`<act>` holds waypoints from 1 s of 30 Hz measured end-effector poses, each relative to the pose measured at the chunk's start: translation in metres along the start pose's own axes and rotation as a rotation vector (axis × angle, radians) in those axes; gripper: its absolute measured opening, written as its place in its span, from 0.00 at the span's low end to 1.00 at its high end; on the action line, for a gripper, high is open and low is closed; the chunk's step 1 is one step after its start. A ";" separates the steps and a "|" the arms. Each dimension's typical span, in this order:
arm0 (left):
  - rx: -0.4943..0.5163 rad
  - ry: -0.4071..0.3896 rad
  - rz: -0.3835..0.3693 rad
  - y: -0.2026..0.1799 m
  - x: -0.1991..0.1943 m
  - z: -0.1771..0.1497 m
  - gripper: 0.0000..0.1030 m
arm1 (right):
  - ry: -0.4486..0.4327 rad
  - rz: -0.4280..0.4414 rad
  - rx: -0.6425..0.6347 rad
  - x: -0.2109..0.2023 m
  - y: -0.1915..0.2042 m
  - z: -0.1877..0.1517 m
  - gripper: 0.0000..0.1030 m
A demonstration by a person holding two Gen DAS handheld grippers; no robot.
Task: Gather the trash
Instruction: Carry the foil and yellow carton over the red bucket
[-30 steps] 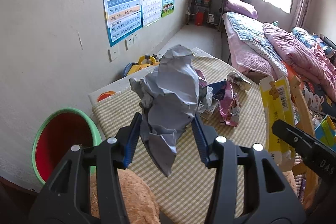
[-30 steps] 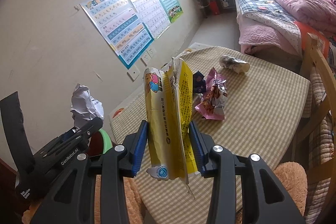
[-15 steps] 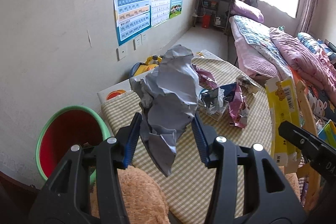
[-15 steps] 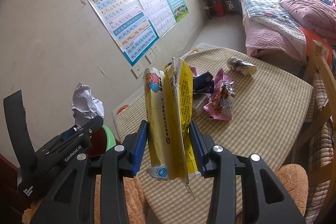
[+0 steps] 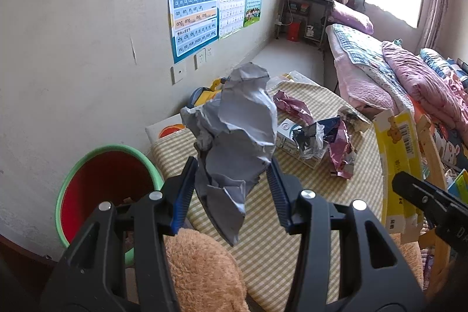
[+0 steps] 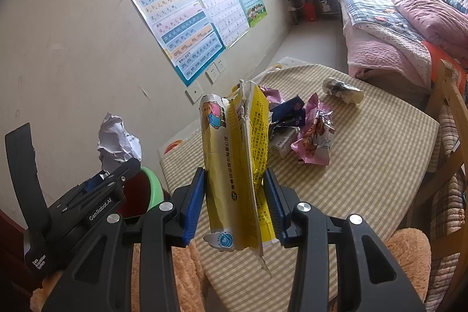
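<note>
My left gripper (image 5: 231, 189) is shut on a crumpled grey-white paper ball (image 5: 237, 133), held above the near edge of the checked table (image 5: 292, 224). My right gripper (image 6: 235, 203) is shut on a flattened yellow snack box (image 6: 234, 160), also above the near table edge; the box also shows in the left wrist view (image 5: 400, 165). A red bin with a green rim (image 5: 102, 189) stands on the floor left of the table, below and left of the paper ball. The left gripper and paper ball (image 6: 117, 139) show at the left of the right wrist view.
Several wrappers (image 5: 339, 148), a small white carton (image 5: 289, 136) and a rolled wrapper (image 6: 342, 89) lie mid-table. A brown plush toy (image 5: 199, 268) sits under the grippers. A wooden chair (image 6: 450, 119) and a bed (image 6: 395, 28) are at right; a postered wall is at left.
Both grippers have drawn back and up from the table with their loads still held; more of the red bin and the table's near edge shows now.
</note>
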State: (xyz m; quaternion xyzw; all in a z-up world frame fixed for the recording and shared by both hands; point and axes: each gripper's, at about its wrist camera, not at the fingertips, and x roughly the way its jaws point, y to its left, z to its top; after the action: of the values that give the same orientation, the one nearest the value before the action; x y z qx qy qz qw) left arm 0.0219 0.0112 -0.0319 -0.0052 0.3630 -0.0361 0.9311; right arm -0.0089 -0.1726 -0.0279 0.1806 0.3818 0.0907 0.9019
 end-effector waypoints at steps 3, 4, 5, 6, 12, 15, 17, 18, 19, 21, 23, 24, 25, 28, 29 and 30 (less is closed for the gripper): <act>-0.010 -0.001 -0.001 0.004 0.000 0.000 0.45 | 0.005 0.001 -0.007 0.002 0.003 -0.001 0.38; -0.015 -0.001 -0.002 0.006 0.000 0.000 0.45 | 0.007 0.000 -0.010 0.003 0.004 -0.001 0.38; -0.019 0.000 -0.003 0.008 0.000 0.000 0.45 | 0.010 0.000 -0.013 0.003 0.005 -0.001 0.38; -0.023 0.001 -0.002 0.010 0.000 0.001 0.45 | 0.012 -0.001 -0.015 0.004 0.006 -0.001 0.38; -0.056 0.004 0.007 0.025 0.002 0.000 0.45 | 0.028 -0.003 -0.031 0.009 0.014 -0.002 0.38; -0.071 0.007 0.015 0.032 0.003 0.000 0.45 | 0.037 -0.002 -0.043 0.013 0.019 -0.004 0.38; -0.079 0.009 0.018 0.037 0.004 -0.002 0.45 | 0.046 0.000 -0.051 0.015 0.022 -0.005 0.38; -0.083 0.009 0.019 0.039 0.004 -0.003 0.45 | 0.051 0.001 -0.056 0.017 0.024 -0.006 0.38; -0.087 0.008 0.020 0.041 0.004 -0.003 0.45 | 0.054 0.001 -0.060 0.018 0.026 -0.006 0.38; -0.099 0.008 0.023 0.046 0.004 -0.005 0.45 | 0.060 0.001 -0.071 0.020 0.030 -0.007 0.38; -0.109 0.009 0.025 0.049 0.004 -0.005 0.45 | 0.065 0.001 -0.079 0.022 0.033 -0.008 0.38; -0.117 0.008 0.028 0.053 0.004 -0.005 0.45 | 0.067 0.000 -0.083 0.023 0.035 -0.008 0.38; -0.121 0.007 0.030 0.055 0.004 -0.005 0.45 | 0.069 -0.001 -0.086 0.023 0.036 -0.009 0.38; -0.128 0.009 0.041 0.060 0.005 -0.006 0.45 | 0.073 -0.002 -0.094 0.026 0.040 -0.009 0.38; -0.130 0.009 0.042 0.061 0.005 -0.007 0.45 | 0.075 -0.002 -0.096 0.027 0.042 -0.009 0.38; -0.134 0.010 0.043 0.063 0.006 -0.007 0.45 | 0.077 -0.002 -0.099 0.028 0.044 -0.009 0.38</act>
State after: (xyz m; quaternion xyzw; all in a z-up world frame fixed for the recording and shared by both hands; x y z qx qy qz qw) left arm 0.0250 0.0738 -0.0435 -0.0595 0.3695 0.0083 0.9273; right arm 0.0027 -0.1220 -0.0345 0.1316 0.4113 0.1155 0.8945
